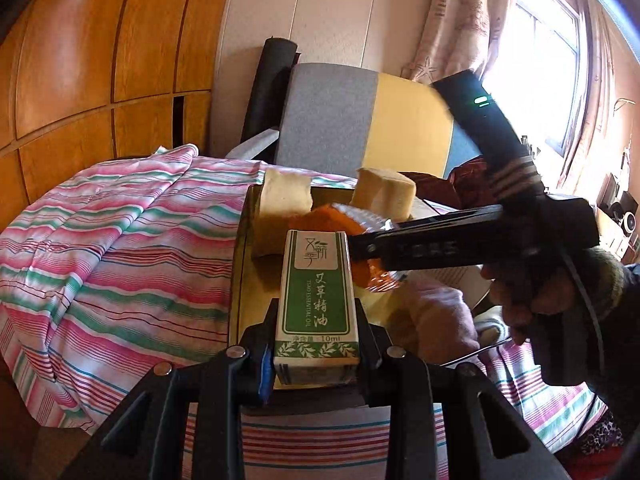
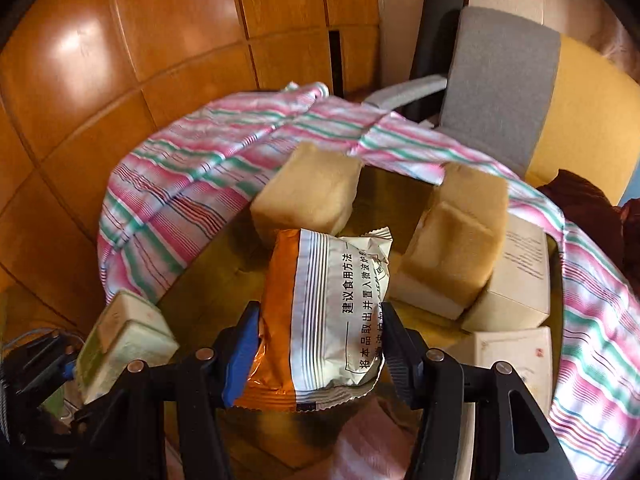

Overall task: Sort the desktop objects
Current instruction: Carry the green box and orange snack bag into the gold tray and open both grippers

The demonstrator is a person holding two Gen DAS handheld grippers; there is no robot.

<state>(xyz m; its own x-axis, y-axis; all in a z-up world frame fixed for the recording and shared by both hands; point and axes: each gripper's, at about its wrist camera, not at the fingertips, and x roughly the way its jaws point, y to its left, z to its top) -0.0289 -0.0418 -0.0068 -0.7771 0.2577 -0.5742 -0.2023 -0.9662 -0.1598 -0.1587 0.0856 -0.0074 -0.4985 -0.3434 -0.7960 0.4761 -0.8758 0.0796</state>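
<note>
Clamped in the left hand-held gripper (image 1: 316,344), a green-and-white essential-oil box (image 1: 316,300) hovers above the desk (image 2: 208,280), while the right hand-held gripper (image 2: 316,344) grips an orange-and-white snack packet (image 2: 324,312) near two tan bread-like blocks (image 2: 308,196).

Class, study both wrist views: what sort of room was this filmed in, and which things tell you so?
Most likely a bedroom at home. A striped quilt lies heaped beside the work surface, glossy wooden wardrobe panels fill the wall behind it, and a patterned curtain hangs at a sunlit window.
</note>
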